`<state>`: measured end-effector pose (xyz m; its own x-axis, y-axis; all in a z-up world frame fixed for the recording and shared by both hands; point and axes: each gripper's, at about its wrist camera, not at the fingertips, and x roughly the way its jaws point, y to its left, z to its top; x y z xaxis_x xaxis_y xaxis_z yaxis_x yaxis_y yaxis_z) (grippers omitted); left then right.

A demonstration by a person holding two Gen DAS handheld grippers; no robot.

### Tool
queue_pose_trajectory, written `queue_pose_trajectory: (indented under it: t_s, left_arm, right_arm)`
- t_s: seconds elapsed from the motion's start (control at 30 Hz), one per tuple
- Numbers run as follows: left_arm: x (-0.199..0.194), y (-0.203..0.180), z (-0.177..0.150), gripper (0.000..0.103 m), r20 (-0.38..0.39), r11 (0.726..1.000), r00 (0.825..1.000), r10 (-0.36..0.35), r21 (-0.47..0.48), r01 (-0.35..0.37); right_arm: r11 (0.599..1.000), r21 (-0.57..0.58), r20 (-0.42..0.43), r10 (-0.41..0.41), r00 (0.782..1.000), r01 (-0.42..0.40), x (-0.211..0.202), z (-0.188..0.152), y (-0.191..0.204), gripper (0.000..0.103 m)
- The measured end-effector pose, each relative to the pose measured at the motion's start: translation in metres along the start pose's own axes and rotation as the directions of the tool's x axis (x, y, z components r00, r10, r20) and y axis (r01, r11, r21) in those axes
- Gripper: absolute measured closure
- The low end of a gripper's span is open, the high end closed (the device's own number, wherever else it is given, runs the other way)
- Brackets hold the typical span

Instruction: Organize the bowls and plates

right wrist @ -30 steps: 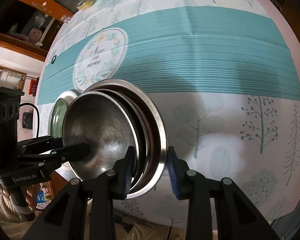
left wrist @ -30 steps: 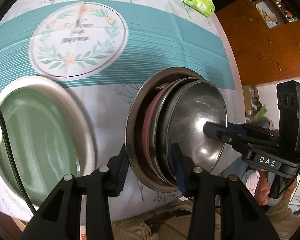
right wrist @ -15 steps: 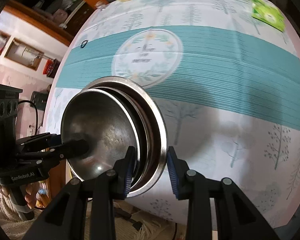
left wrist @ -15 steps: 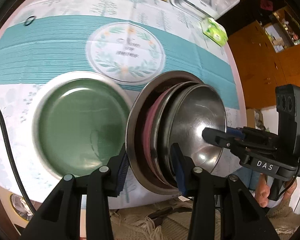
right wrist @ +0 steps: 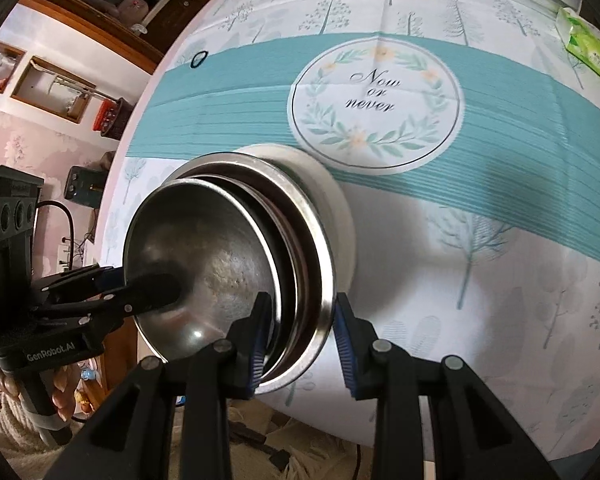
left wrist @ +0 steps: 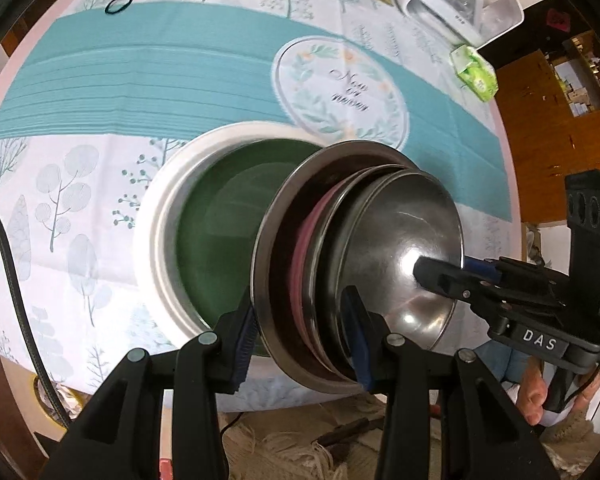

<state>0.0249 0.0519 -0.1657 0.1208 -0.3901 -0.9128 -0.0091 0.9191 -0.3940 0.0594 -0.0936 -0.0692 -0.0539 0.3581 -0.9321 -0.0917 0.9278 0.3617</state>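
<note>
A stack of nested steel bowls (left wrist: pixel 400 236) with a pink dish (left wrist: pixel 305 248) between them hangs tilted above the table. My left gripper (left wrist: pixel 300 342) is shut on its near rim, one pad outside and one inside. My right gripper (right wrist: pixel 302 336) is shut on the opposite rim (right wrist: pixel 324 280). Each gripper shows in the other's view, the right gripper (left wrist: pixel 436 276) reaching into the inner bowl and the left gripper (right wrist: pixel 152 292) doing the same. A green plate with a white rim (left wrist: pixel 156 216) lies on the tablecloth, partly hidden behind the stack; only that rim (right wrist: pixel 342 208) shows in the right wrist view.
The tablecloth bears a round "Now or never" emblem (right wrist: pixel 374 98). Farther back lie a black hair tie (left wrist: pixel 118 3), a green tissue pack (left wrist: pixel 474 70) and a white appliance (left wrist: pixel 460 4). A black cable (left wrist: pixel 12 280) hangs at the left. The table's near edge and a fringed rug (left wrist: pixel 284 444) are below.
Both grippers have carried the stack sideways across the table. The green plate, far to the left a second ago, now lies right behind the stack. The grip on the stack is unchanged.
</note>
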Motion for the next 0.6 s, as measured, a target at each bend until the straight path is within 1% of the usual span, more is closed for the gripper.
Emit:
queue_pose_trajectory:
  t_s: [0.17,0.4,0.47,0.53,0.6]
  left_arm:
    - [0.015,0.014,0.004,0.064,-0.038,1.0,0.999,-0.006,0.002,0.006]
    - [0.019,0.025,0.011,0.064,-0.039,1.0,0.999,-0.019,0.007,0.02]
    - [0.021,0.027,0.012,0.064,-0.041,1.0,0.999,-0.024,0.007,0.025]
    - [0.022,0.028,0.012,0.063,-0.04,1.0,0.999,-0.013,0.01,0.013]
    - [0.024,0.029,0.011,0.063,-0.044,1.0,0.999,-0.004,0.014,0.005]
  right_arm:
    - [0.999,0.044,-0.026,-0.02,0.999,0.021,0.022,0.001,0.003,0.072]
    - [0.996,0.089,0.013,-0.003,1.0,0.002,0.029,0.002,0.006,0.073]
    - [0.995,0.101,0.012,0.004,1.0,-0.005,0.034,0.003,0.006,0.073]
    - [0.994,0.112,0.004,0.01,1.0,-0.01,0.04,0.003,0.007,0.074]
    - [0.992,0.119,0.014,0.029,0.999,-0.031,0.042,0.002,0.007,0.074]
